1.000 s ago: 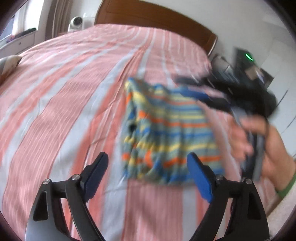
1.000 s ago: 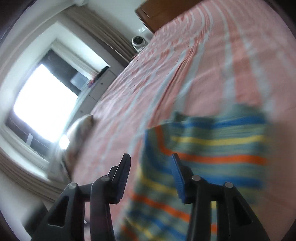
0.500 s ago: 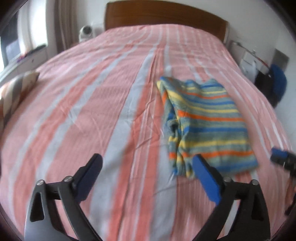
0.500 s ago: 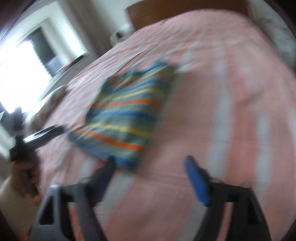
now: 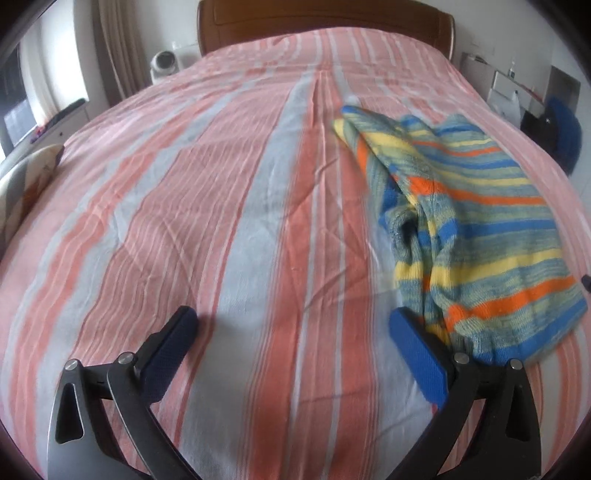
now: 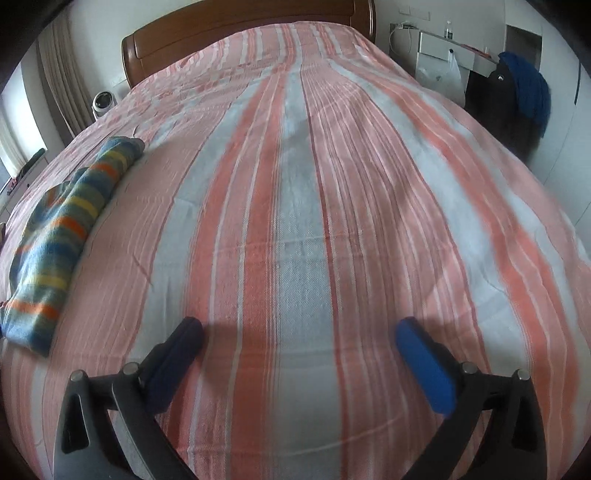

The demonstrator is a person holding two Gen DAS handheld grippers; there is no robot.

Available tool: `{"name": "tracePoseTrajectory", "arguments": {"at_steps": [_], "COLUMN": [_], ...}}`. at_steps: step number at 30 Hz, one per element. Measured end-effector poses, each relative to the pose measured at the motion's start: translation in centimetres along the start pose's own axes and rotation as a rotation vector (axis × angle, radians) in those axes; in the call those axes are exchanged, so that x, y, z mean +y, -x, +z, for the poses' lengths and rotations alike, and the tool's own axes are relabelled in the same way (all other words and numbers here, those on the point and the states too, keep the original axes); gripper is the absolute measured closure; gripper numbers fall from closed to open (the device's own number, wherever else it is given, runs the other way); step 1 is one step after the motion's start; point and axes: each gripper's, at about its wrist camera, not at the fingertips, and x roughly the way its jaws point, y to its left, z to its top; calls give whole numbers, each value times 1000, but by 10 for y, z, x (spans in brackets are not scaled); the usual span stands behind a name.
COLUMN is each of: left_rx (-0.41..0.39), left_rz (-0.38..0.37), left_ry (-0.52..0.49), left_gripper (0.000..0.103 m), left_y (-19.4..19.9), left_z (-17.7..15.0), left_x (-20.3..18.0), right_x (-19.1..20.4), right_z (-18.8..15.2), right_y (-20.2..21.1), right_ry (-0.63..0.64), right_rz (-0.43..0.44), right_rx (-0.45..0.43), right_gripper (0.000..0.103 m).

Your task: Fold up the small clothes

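Note:
A small knit garment [image 5: 476, 221] with blue, yellow, orange and grey-green stripes lies folded on the bed, at the right of the left wrist view. It also shows at the far left of the right wrist view [image 6: 62, 225]. My left gripper [image 5: 291, 325] is open and empty, low over the sheet, its right finger just beside the garment's near edge. My right gripper [image 6: 299, 332] is open and empty over bare sheet, well to the right of the garment.
The bed [image 6: 303, 206] has a pink, grey and white striped sheet and a wooden headboard [image 5: 325, 18]. A pillow [image 5: 22, 184] lies at the left edge. A white fan [image 5: 164, 62], a white desk [image 6: 450, 48] and a dark chair with blue cloth [image 6: 517, 96] stand beside the bed.
Both grippers have drawn back from the garment and swung to face the headboard. The right gripper has opened wider and moved off to the garment's right. The garment lies still.

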Motion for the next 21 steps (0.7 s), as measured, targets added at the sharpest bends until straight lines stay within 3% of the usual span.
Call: {"name": "tracePoseTrajectory", "arguments": {"at_steps": [21], "left_rx": [-1], "left_rz": [-6], "left_ry": [5], "left_gripper": [0], "left_y": [4], "left_z": [-3], "left_x": [0], "right_x": [-1], "right_z": [-3], "right_y": [-3], "right_ry": [-3], "right_rz": [5], "right_rx": [-1], "right_gripper": [0]}}
